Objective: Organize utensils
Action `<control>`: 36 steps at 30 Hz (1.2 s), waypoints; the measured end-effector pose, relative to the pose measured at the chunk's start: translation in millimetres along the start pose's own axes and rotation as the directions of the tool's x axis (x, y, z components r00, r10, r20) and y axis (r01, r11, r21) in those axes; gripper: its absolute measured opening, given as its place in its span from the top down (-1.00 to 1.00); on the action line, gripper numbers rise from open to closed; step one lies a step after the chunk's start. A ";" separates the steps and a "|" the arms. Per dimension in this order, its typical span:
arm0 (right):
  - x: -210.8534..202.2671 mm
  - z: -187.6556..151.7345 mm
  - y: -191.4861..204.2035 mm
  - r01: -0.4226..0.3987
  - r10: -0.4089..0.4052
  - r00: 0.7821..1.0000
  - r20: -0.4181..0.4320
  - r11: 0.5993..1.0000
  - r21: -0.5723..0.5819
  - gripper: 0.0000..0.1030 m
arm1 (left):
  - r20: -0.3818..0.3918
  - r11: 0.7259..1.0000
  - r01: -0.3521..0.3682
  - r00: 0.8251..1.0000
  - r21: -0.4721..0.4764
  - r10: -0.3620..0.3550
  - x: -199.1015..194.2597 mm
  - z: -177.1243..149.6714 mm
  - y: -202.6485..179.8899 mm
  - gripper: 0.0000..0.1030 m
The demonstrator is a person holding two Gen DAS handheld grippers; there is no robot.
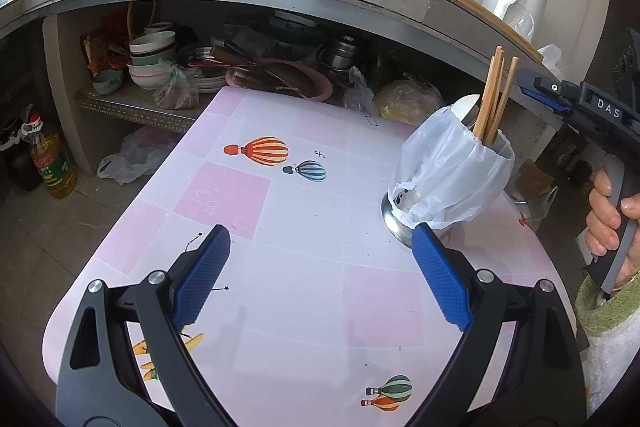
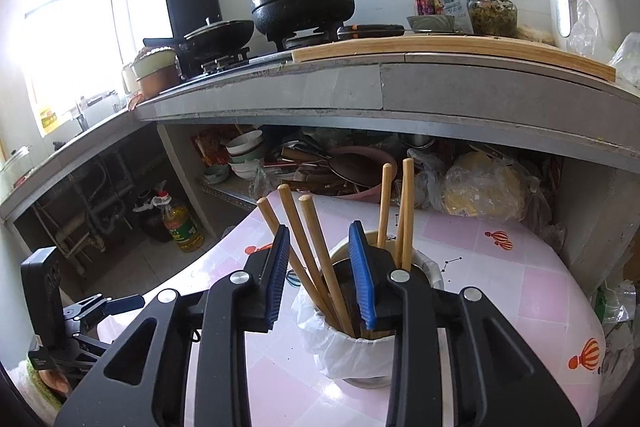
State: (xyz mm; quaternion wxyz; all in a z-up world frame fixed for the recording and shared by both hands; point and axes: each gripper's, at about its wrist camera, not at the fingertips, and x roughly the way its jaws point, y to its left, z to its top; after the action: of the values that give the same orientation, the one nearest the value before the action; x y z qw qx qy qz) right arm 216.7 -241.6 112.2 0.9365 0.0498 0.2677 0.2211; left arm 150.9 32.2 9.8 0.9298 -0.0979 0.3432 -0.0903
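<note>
- The right gripper (image 2: 322, 273) hovers just above the holder (image 2: 360, 355), jaws parted, with 2 or 3 chopsticks (image 2: 316, 259) standing in the gap between the blue pads (image 2: 362, 275); neither pad appears to press on them, so it reads as released.
- The left gripper (image 1: 320, 279) waits over the bare table (image 1: 304, 307), jaws spread wide and empty, its right pad just beside the holder's foot.
- The holder, a metal cup wrapped in a white plastic bag (image 1: 448, 179), stands upright near the table's right edge; about 5 chopsticks lean out of it, alongside what looks like a pale spoon (image 1: 468, 105).
- Beyond the table, a low shelf (image 1: 132, 107) is crowded with bowls and pans, under the counter (image 2: 360, 83).
- Judged risk: if the right gripper pulls back without rising, a pad could catch the leaning chopsticks and lever the holder over, as it stands close to the edge.
- The loose bag could also snag a finger and drag the holder along.
- No utensils show loose on the table, so the sorting looks nearly done.
</note>
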 end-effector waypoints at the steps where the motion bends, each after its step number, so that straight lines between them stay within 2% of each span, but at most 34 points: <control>1: -3.7 0.2 -0.6 -0.003 0.003 1.000 0.006 1.000 0.006 0.38 | 0.001 1.000 0.003 1.000 0.000 -0.003 -1.1 -0.1 -0.2 -0.72; 6: -28.4 -5.0 -2.1 -0.018 0.016 0.999 0.035 0.999 0.042 0.19 | 0.013 1.000 0.013 1.000 0.006 -0.013 -9.1 -0.9 -4.0 -0.72; 9: -44.0 -14.7 -1.2 -0.015 0.013 0.999 0.036 0.998 0.059 -0.03 | 0.018 1.000 0.017 1.000 0.006 -0.017 -13.6 -1.8 -6.0 -0.72; 14: -69.7 -47.2 4.6 0.041 -0.042 0.999 0.004 0.996 0.084 -0.34 | 0.023 1.000 -0.003 1.000 0.019 0.003 -19.3 -7.1 -15.3 -0.75; 20: -90.6 -95.9 9.1 0.136 -0.130 0.990 -0.056 0.984 0.113 -0.50 | 0.028 0.998 -0.054 0.998 0.045 0.053 -26.7 -17.0 -29.8 -0.81; 29: -110.4 -152.8 2.7 0.273 -0.249 0.959 -0.138 0.941 0.198 -0.68 | 0.026 0.989 -0.128 0.992 0.076 0.127 -44.6 -35.7 -55.2 -0.84; 36: -125.7 -171.6 7.7 0.389 -0.367 0.920 -0.141 0.903 0.183 -0.81 | 0.043 0.960 -0.242 0.970 0.140 0.239 -56.8 -48.8 -75.1 -0.84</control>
State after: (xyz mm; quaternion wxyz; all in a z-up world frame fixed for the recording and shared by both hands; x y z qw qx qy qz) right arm 28.5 -294.4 27.9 0.9361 0.0830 0.3416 0.0083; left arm 68.8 -32.7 27.0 0.9429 0.0111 0.3329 -0.0001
